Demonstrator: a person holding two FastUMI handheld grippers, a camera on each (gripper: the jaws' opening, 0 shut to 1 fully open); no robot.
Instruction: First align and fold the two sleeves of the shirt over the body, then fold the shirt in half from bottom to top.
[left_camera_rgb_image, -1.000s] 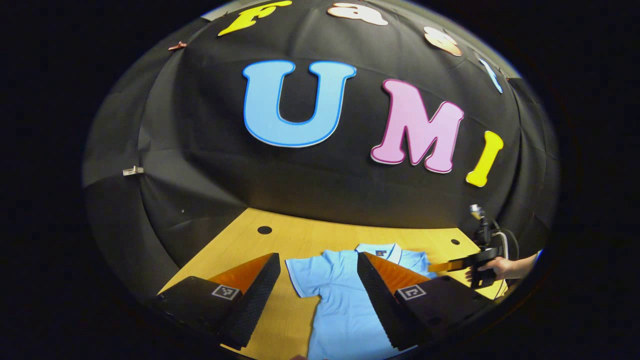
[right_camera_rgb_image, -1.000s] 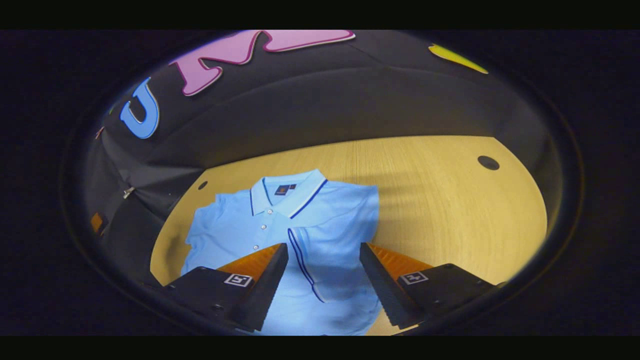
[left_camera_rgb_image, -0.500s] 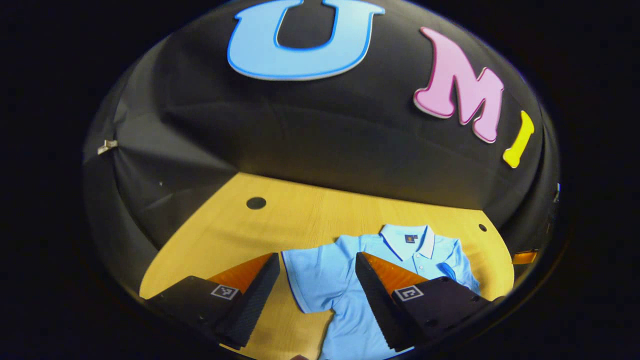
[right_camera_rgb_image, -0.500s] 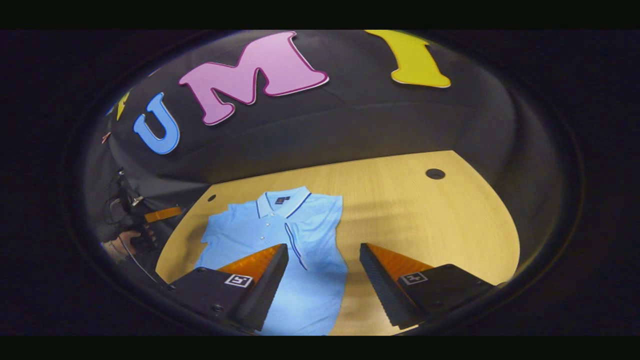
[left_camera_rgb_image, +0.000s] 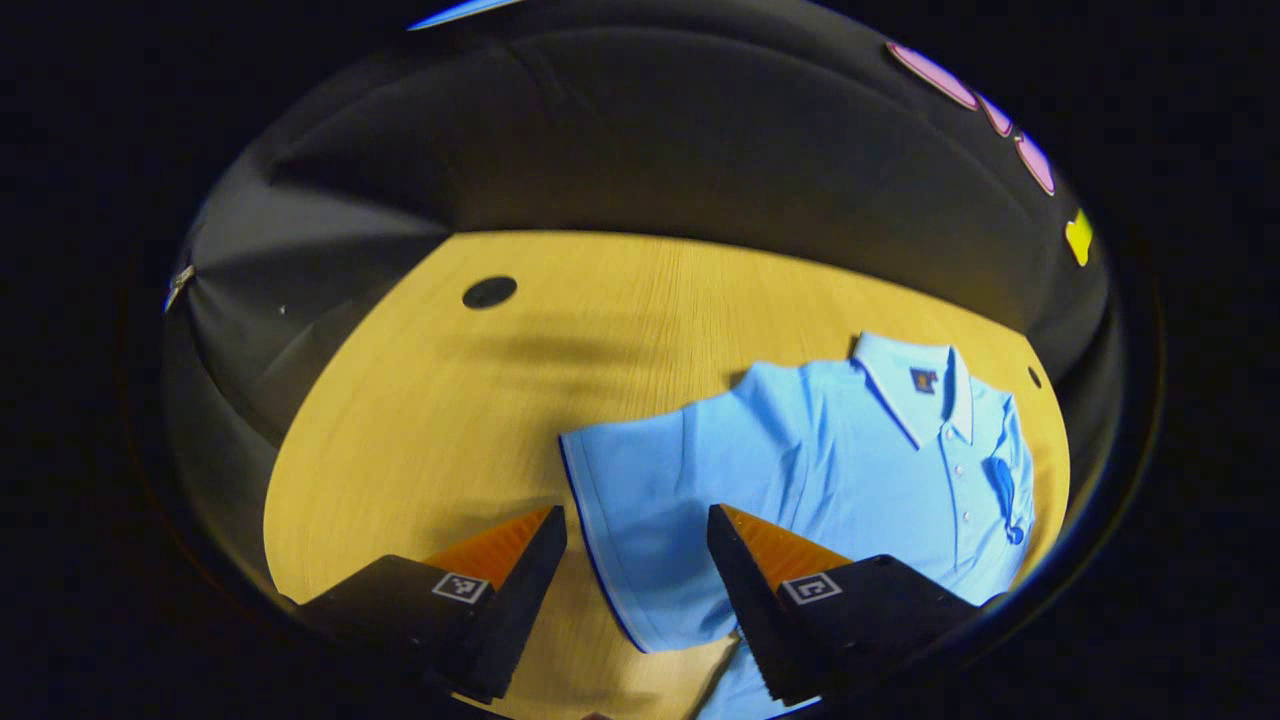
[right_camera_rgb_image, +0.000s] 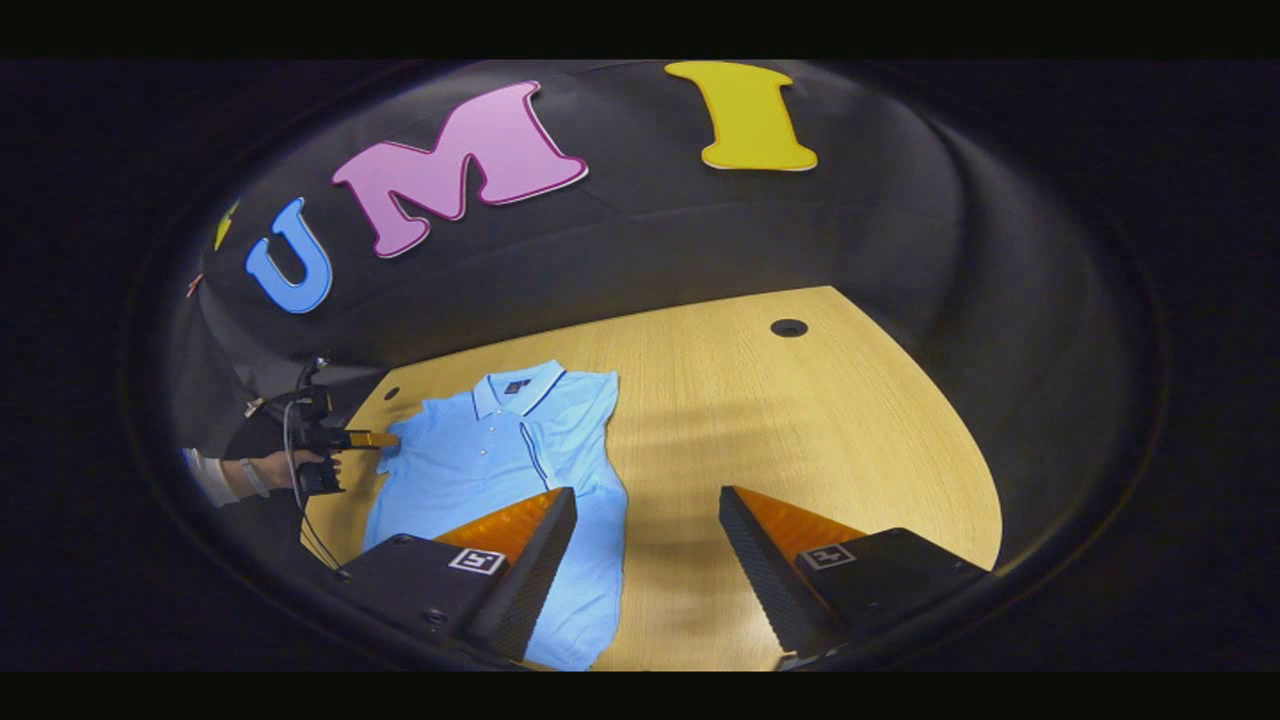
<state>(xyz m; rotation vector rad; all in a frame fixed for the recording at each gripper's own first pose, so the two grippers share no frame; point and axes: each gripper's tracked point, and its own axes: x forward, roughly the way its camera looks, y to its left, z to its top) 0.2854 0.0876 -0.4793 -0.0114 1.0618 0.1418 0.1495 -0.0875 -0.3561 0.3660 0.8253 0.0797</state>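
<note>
A light blue polo shirt (left_camera_rgb_image: 850, 460) lies flat on the wooden table (left_camera_rgb_image: 440, 400), collar (left_camera_rgb_image: 915, 375) at the far side. Its left sleeve (left_camera_rgb_image: 625, 490) is spread out, and the sleeve's hem runs between the fingers of my open left gripper (left_camera_rgb_image: 637, 530), which hovers close above it. The right sleeve (right_camera_rgb_image: 540, 455) lies folded over the body of the shirt (right_camera_rgb_image: 470, 470). My right gripper (right_camera_rgb_image: 648, 510) stands open over bare table beside the shirt's right edge, holding nothing. In the right gripper view the left gripper (right_camera_rgb_image: 378, 439) shows at the sleeve, held by a hand (right_camera_rgb_image: 270, 470).
The table (right_camera_rgb_image: 820, 430) has round cable holes near its far corners (left_camera_rgb_image: 489, 292) (right_camera_rgb_image: 789, 327) (right_camera_rgb_image: 391, 393). The black cloth wall closes the booth right behind the table's far edge. Bare wood stretches to the left and right of the shirt.
My left gripper has dropped and closed in on the spread left sleeve. My right gripper has drawn back to the right, off the shirt, leaving the right sleeve folded on the body.
</note>
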